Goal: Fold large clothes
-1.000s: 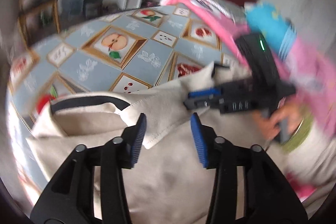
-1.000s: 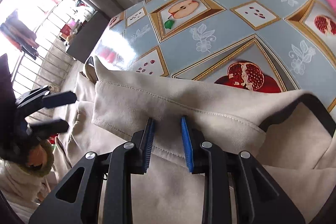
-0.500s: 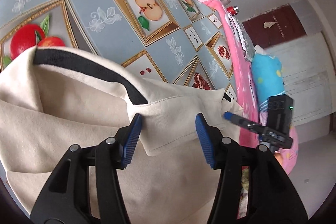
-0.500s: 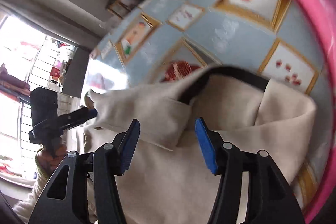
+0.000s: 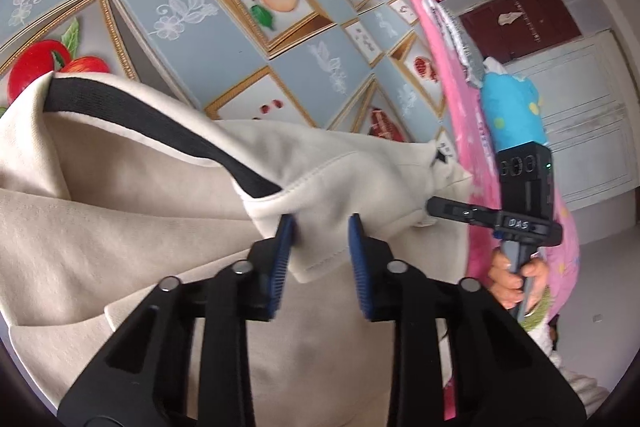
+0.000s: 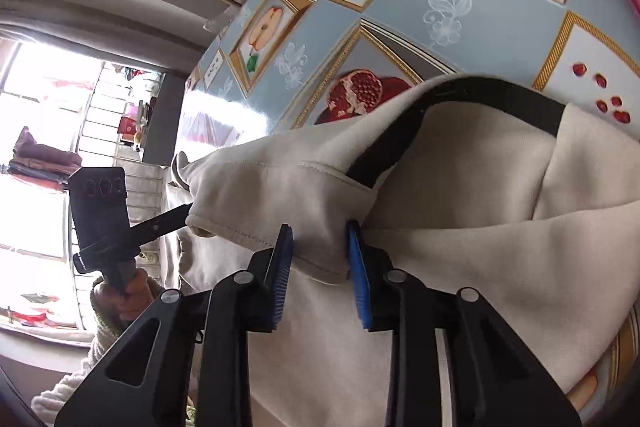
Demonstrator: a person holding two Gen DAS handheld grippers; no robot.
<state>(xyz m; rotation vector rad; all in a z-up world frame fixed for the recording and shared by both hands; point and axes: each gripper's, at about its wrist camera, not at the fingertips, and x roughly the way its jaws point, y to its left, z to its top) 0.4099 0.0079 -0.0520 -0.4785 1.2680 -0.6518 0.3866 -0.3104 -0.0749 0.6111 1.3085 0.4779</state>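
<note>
Both tongs are biting the collar end of a cream garment (image 5: 132, 211) that is lying across the near part of the counter (image 5: 256, 47), its black-banded neckline facing the far edge. The left tongs (image 5: 318, 247) are pinching the stitched flap of one lapel between their blue pads, narrowed but held apart by the bunched cloth. The right tongs (image 6: 320, 259) are clamping the matching flap on the other side in the same way.

The risk I see is a shallow bite: each pair is holding only the flap near its hem, so a sharp lift could be pulling the cloth free, or dragging one side further than the other and skewing the fold. The slick patterned cover could also be letting the body slide along with it.

Compared with half a second earlier, both pairs of jaws have just been closing. They were standing wide around the flaps then and are now gripping them, and both views are sitting closer over the collar.
</note>
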